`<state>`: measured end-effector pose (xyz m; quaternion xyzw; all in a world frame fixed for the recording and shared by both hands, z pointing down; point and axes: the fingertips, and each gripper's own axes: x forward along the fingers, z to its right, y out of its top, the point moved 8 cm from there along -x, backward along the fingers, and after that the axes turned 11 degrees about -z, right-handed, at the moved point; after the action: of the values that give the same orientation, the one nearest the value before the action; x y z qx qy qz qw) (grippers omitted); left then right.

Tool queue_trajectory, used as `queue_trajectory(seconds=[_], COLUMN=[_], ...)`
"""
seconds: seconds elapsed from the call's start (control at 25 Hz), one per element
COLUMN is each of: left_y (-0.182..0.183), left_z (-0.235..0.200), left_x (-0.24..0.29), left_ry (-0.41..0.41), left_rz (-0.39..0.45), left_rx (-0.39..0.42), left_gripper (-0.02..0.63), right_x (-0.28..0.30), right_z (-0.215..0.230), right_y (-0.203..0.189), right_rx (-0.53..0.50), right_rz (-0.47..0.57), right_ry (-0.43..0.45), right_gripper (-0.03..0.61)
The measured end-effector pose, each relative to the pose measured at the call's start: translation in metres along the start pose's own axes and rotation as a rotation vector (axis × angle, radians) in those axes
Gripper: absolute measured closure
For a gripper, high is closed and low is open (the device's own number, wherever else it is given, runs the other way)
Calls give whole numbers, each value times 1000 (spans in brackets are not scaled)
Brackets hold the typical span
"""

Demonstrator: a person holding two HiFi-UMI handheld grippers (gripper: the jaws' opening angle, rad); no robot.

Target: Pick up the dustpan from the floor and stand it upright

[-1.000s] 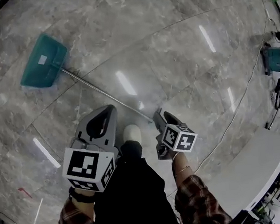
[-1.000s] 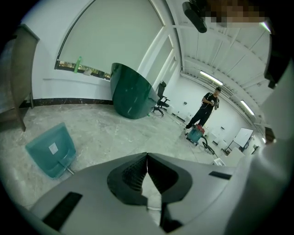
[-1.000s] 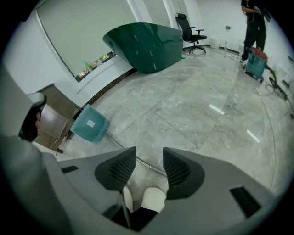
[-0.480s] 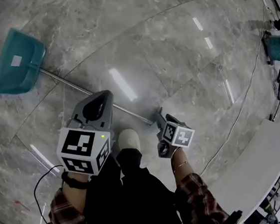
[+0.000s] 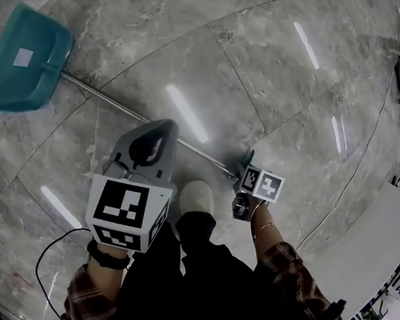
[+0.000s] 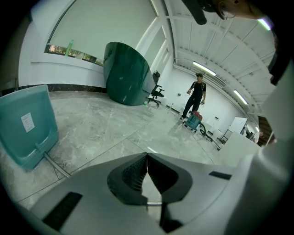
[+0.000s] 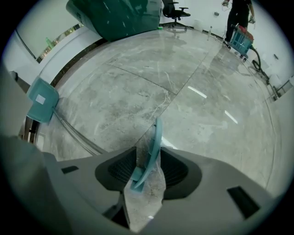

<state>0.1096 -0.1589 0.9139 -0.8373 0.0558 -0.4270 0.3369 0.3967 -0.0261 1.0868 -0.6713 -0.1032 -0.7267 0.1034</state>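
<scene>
Grey marble-tile floor (image 5: 259,48) stretching all round, ceiling strip lights (image 6: 205,69) reflecting off it as bright streaks ahead of left gripper (image 6: 147,156). White curved wall (image 6: 92,23) with narrow window band (image 6: 69,48) rising far ahead-left. Dark green curved partition (image 6: 125,73) standing before it, office chair (image 6: 157,92) sitting beside. Person (image 6: 196,95) standing far ahead by blue machine (image 6: 195,121). White table (image 5: 367,244) lying right of right gripper (image 5: 247,161).

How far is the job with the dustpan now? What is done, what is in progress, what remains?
Done: the right gripper is at the end of the handle. In hand: the grasp; that end sits between its jaws, clamp unclear. Left: lifting and standing the dustpan, which lies on the floor. The left gripper is shut and empty.
</scene>
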Motion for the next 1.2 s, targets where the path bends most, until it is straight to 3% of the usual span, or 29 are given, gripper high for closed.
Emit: queue_trajectory(seconds=[0.16,0.32,0.44,0.6,0.88,1.2], left_y=[-11,-9,-1,16,71,176], left_z=[-13,-18,-16,-6,29,68], left_x=[2,5,3,-15,-92,-228], left_ry=[12,6,1,4,22,92], left_rz=[-4,-4,-1,3,38,150], left_rx=[-28,-28,-27,-23,-48,-59], left_gripper=[601,601,601,601,601,601], right_x=[23,28,20,-13,-138,-310], right_z=[7,11,12,5,-29,-97], right_y=[-9,-7,0,13,39,63], right_rx=[53,76,203,212,162,95], right_rz=[-25,-41,-6,50,135,188], right_ry=[-1,35,67,57,37,48], right_gripper=[410,470,500,503,504,489])
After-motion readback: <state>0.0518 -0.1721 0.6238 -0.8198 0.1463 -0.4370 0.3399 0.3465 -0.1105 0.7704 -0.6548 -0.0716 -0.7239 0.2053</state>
